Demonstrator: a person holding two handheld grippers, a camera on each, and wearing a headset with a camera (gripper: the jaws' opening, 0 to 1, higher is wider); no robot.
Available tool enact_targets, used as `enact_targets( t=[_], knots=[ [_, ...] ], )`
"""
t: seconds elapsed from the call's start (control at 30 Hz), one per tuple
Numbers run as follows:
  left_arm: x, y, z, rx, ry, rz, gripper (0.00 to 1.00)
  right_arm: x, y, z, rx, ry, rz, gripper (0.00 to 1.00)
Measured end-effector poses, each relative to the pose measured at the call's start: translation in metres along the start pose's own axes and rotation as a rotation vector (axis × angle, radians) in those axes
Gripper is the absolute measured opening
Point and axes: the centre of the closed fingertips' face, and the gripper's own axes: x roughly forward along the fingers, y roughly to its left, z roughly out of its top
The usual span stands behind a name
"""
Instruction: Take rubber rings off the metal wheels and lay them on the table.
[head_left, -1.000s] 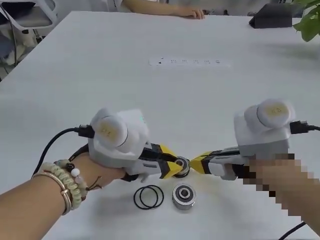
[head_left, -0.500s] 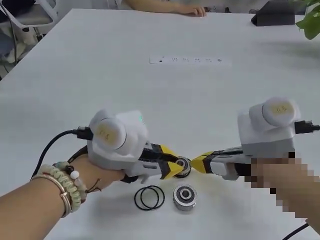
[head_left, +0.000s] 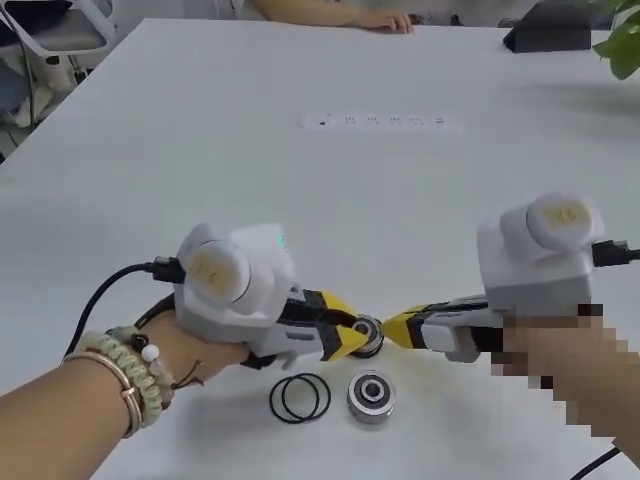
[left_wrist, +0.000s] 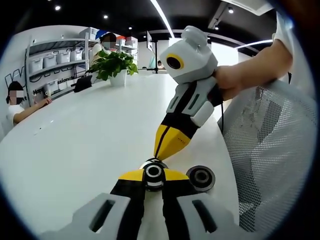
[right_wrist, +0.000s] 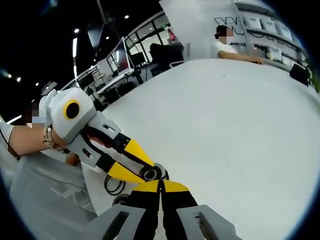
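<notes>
Nearest on the table (head_left: 300, 220), two black rubber rings (head_left: 298, 397) lie flat and overlapping. Just right of them a second wheel (head_left: 371, 392) rests on its face, apart from both tools.

Just beyond these, the left hand-held gripper (head_left: 358, 336) comes in from the left. Its yellow jaws are clamped on a metal wheel (head_left: 366, 333), which is held clear of the table top. The left gripper view confirms this: the metal wheel (left_wrist: 153, 171) sits between the two jaw tips, with the second wheel (left_wrist: 201, 177) on the table to its right.

The right hand-held gripper (head_left: 389, 325) comes in from the right, its tips meeting the rim of the held wheel. In the right gripper view its jaws (right_wrist: 160, 184) are closed together, with no gap between them. Whether a ring is pinched between them cannot be told.

Further out, the table is bare white up to a white power strip (head_left: 380, 122) lying flat. At the far edge rests another person's hand (head_left: 375, 20). A green plant (head_left: 622, 45) stands at the far right corner.
</notes>
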Motion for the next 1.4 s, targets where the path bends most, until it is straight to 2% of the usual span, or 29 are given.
enact_targets(
  t=[1.4],
  knots=[
    [0.001,0.000,0.000,0.016,0.014,0.001,0.07,-0.001,0.011,0.005,-0.003,-0.004,0.028,0.00]
  ],
)
